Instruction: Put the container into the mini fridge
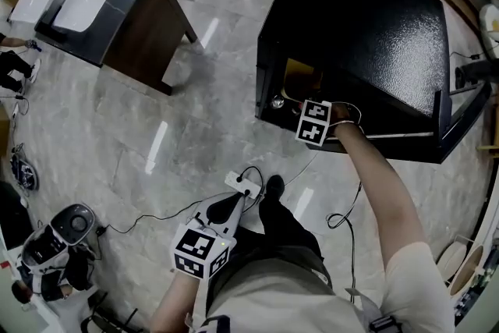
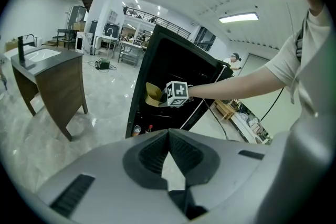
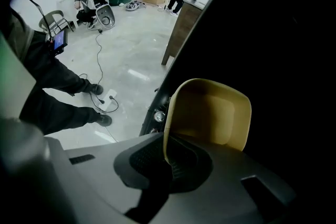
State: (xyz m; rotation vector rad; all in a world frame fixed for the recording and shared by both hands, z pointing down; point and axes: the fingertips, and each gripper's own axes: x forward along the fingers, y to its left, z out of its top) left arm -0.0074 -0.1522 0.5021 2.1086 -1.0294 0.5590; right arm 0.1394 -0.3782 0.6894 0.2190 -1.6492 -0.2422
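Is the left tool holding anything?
No, the left tool has its jaws together, nothing between them; the tan rounded-square container is pinched by its rim in the right tool.

Your right arm (image 1: 383, 195) stretches forward and down, with the right tool (image 3: 167, 157) clamped tight on the rim of the container (image 3: 210, 113). Your left forearm (image 1: 173, 306) sits low by your waist, the left tool (image 2: 169, 134) closed and empty.
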